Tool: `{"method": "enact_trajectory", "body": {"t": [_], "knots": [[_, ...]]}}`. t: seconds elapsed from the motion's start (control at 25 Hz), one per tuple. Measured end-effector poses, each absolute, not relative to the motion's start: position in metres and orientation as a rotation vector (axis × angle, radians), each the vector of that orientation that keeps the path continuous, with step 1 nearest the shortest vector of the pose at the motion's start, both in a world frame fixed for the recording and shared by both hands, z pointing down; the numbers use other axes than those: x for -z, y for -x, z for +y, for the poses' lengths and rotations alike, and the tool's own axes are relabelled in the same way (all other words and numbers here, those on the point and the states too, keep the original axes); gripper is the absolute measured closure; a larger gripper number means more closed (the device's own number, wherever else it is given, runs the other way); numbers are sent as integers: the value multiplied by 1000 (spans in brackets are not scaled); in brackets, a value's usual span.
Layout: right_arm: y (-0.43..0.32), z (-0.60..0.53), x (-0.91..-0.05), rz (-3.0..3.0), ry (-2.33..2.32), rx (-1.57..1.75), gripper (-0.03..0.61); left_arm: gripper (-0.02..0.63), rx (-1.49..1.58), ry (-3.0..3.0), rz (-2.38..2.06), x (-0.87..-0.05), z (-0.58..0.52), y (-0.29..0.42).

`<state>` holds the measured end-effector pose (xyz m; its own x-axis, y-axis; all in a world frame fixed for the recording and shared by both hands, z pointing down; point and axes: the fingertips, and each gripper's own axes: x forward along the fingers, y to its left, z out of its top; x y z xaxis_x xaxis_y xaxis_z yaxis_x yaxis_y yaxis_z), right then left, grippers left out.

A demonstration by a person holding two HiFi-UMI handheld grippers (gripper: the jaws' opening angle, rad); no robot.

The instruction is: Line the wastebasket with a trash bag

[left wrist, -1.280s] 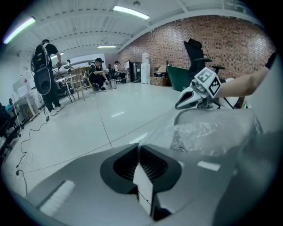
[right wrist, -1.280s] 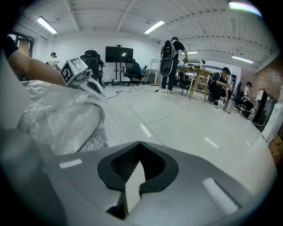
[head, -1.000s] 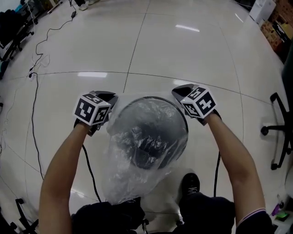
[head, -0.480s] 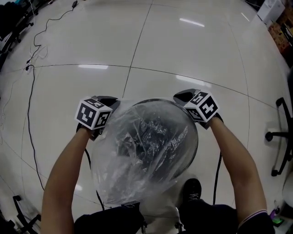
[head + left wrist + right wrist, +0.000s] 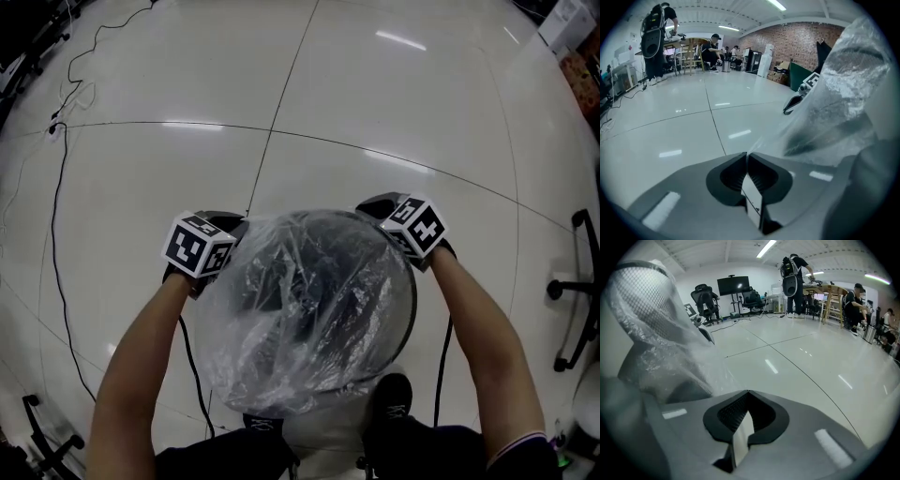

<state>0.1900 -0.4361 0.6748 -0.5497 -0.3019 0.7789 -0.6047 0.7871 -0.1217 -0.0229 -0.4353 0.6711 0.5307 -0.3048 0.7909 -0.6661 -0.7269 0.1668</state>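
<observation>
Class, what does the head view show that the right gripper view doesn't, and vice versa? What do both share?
Only the head view: the person's forearms and a black shoe. Only the right gripper view: the right gripper's jaws shut on the clear plastic trash bag, plus a black rectangular screen. Both: that bag stretched over the black mesh wastebasket.

left claw (image 5: 745, 154): matte grey shell; a black hollow round two ribbed black pads; one pale oblong patch on the shell.
right claw (image 5: 747, 392): the same grey shell and black ribbed hollow; a pale oblong patch on each side.
left marker cube (image 5: 199, 246): white faces with black square patterns.
right marker cube (image 5: 415, 227): the same black-on-white squares.
left cable (image 5: 190, 361): thin, black.
right cable (image 5: 442, 361): thin, black.
sleeve (image 5: 518, 452): short, dark, with a pale stripe at the hem.
trousers (image 5: 225, 457): dark.
shoe (image 5: 389, 405): black.
</observation>
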Motion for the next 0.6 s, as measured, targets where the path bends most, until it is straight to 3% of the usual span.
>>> {"method": "enact_trajectory", "body": {"t": [0.6], "knots": [[-192, -418, -721, -2112, -592, -588, 577, 601, -1144, -2243, -709, -718, -404, 21]]}}
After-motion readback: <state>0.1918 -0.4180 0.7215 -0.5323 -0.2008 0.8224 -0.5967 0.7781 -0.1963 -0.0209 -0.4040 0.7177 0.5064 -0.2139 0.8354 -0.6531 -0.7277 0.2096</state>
